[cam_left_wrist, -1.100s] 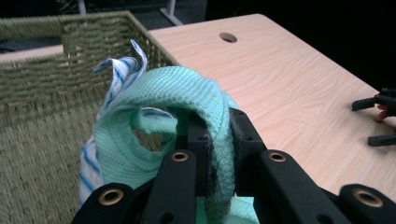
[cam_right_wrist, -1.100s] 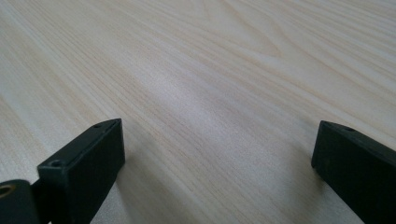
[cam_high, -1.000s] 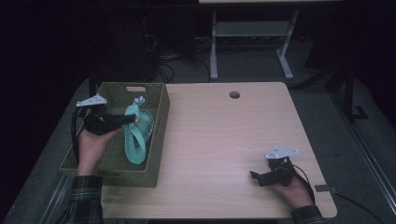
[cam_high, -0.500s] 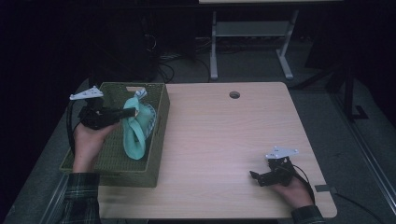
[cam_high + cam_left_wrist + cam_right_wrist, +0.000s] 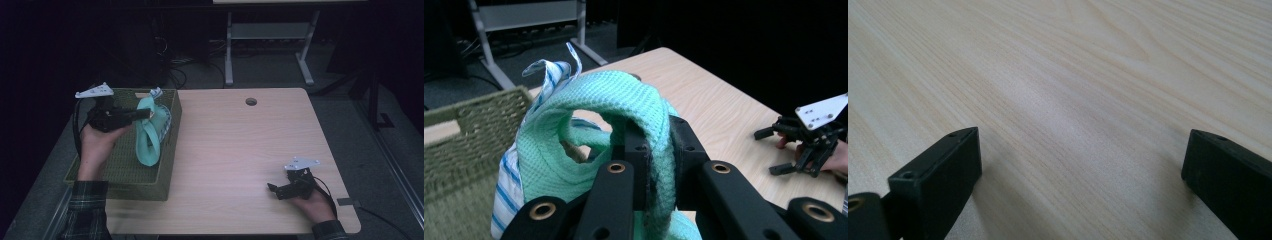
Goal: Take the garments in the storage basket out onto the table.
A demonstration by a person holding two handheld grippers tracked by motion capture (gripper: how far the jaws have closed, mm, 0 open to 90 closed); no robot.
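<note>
Over the basket your left gripper pinches the green cloth, lifted but not yet on the table; your right gripper rests wide open, empty.

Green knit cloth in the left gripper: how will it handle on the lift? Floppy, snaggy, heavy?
Probably floppy: the green cloth droops in a loop from the left gripper over the basket. Likely light, since a thin pinch carries it. It may drag the striped cloth clinging beside it, so expect snagging.
</note>
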